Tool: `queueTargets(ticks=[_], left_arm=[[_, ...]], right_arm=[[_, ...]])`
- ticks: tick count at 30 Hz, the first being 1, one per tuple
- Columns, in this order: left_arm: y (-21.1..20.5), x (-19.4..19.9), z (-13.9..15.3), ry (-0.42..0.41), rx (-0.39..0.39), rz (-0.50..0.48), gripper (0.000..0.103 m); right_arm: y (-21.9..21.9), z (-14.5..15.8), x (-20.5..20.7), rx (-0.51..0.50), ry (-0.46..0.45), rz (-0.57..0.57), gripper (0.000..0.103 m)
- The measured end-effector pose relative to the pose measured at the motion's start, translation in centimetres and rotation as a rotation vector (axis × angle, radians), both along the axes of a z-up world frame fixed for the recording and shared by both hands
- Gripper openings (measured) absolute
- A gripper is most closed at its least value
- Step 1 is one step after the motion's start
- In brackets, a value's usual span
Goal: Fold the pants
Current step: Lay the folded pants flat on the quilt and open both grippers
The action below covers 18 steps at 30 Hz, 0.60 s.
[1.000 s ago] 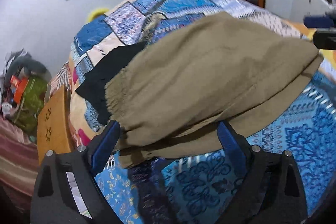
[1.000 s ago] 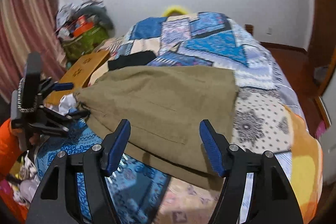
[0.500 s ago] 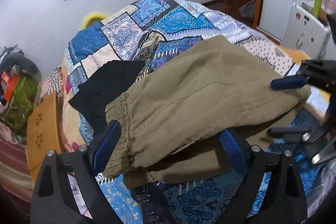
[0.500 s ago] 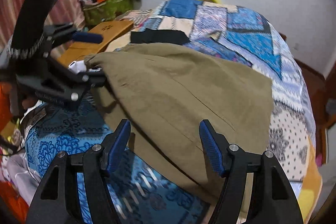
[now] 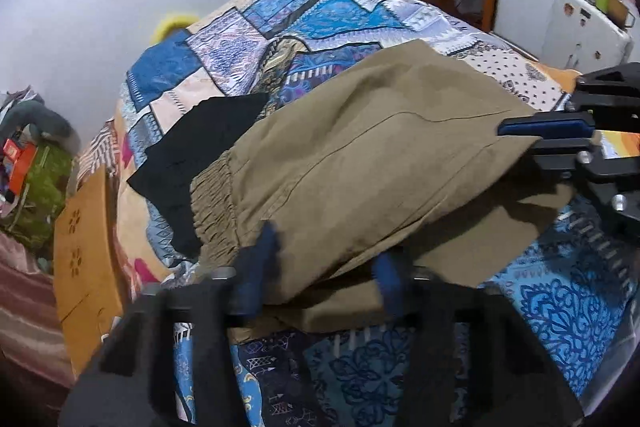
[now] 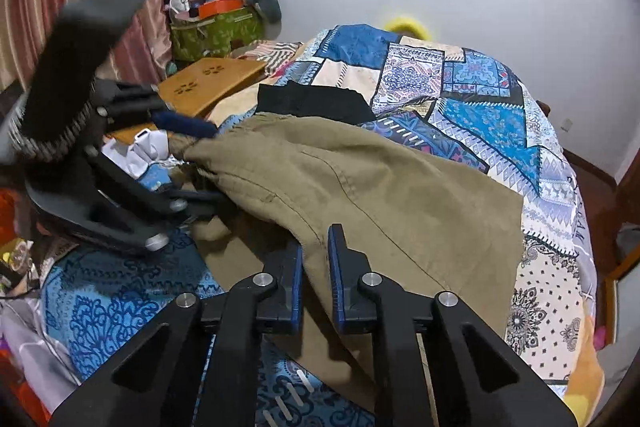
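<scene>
Olive-brown pants (image 5: 360,163) lie folded on the patchwork bed, elastic waistband toward the left; they also show in the right wrist view (image 6: 380,195). My left gripper (image 5: 326,267) has its blue pads closing around the near waistband corner of the pants, blurred by motion. My right gripper (image 6: 315,263) is shut on the near edge of the pants fabric. Each gripper shows in the other's view: the right one (image 5: 560,135) at the right corner, the left one (image 6: 188,147) at the waistband corner.
The bed (image 6: 460,95) has a blue patchwork cover. A black garment (image 5: 200,155) lies beside the waistband. A wooden board (image 5: 80,259) sits at the bed's left edge, with a cluttered green bag (image 6: 216,31) behind. A white appliance (image 5: 580,23) stands at far right.
Both grippers moved in onto the pants and narrowed their jaws, from wide open to closed on the near edge at the waistband corner and the opposite corner.
</scene>
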<state>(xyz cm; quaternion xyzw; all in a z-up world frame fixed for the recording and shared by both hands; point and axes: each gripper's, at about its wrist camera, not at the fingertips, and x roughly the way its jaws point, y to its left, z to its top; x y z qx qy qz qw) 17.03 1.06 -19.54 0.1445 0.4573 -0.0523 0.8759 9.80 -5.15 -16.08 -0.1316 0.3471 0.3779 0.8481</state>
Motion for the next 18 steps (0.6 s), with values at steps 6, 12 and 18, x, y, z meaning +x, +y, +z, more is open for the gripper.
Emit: queueTargets(ticks=[6, 12, 18], left_arm=[[0.4, -1.3, 1.6, -0.039, -0.044, -0.025, 0.017], [0.8, -2.3, 1.2, -0.018, -0.101, -0.035, 0.016], [1.0, -2.7, -0.7, 0.046, -0.134, -0.029, 0.017]], right_arm=[[-0.3, 0.6, -0.8, 0.025, -0.002, 0.003, 0.008], [-0.5, 0.3, -1.8, 0.017, -0.005, 0.010, 0.008], [-0.1, -1.1, -2.4, -0.025, 0.040, 0.021, 0.011]])
